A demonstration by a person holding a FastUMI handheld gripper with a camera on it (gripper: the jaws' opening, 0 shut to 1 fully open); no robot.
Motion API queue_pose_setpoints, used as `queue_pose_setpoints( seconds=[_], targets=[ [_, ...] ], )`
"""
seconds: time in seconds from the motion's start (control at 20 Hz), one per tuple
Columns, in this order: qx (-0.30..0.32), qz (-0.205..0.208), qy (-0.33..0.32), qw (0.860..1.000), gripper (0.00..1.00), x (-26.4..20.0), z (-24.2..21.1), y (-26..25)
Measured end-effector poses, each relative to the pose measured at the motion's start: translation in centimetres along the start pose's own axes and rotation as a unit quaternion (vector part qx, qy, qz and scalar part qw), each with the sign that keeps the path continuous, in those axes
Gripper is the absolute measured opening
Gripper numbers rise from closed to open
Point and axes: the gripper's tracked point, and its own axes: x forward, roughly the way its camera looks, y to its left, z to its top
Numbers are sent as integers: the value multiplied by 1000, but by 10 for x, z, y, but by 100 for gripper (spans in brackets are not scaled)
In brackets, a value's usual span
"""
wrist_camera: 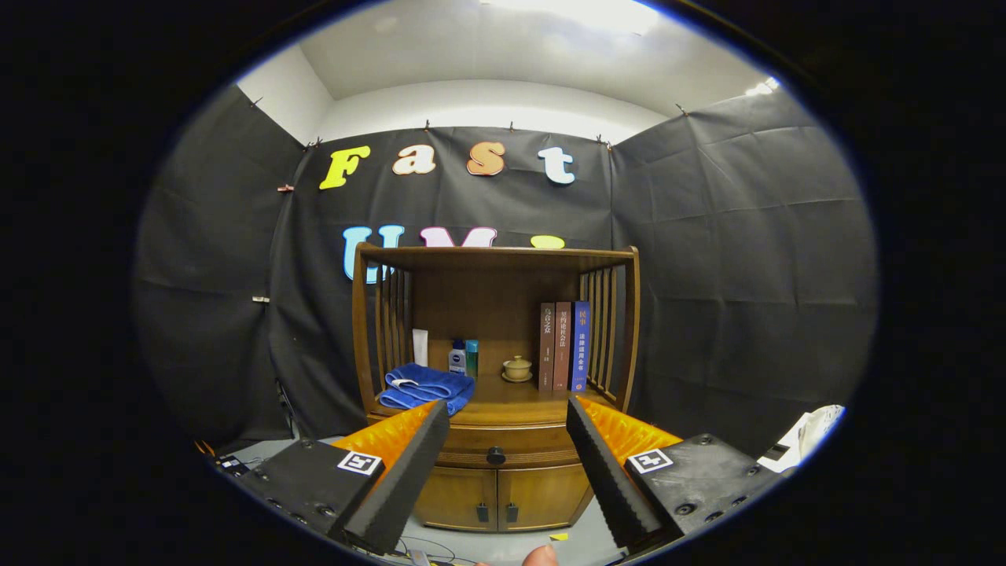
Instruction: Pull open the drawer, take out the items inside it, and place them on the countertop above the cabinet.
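Wooden and brown, the small cabinet (495, 393) stands at frame centre with its closed drawer (503, 446) and round dark knob (496, 455) showing between our gripper's (508, 415) widely spread fingers, beneath the countertop bearing a folded blue towel (427, 387).

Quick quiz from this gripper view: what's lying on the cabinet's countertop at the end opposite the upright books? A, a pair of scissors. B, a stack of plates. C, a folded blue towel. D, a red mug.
C: a folded blue towel lies on the countertop at the far end from the books, beyond the open gripper, whose fingers frame the closed drawer's knob.
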Motion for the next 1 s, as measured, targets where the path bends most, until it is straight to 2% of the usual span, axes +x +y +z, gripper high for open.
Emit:
queue_pose_setpoints(
  seconds=[0.55,0.75,1.0],
  targets=[
    [4,0,2,1000,98,8,-10,5],
    [7,2,-11,1000,98,31,-17,8],
    [20,7,-18,1000,98,79,-46,16]
  ],
)
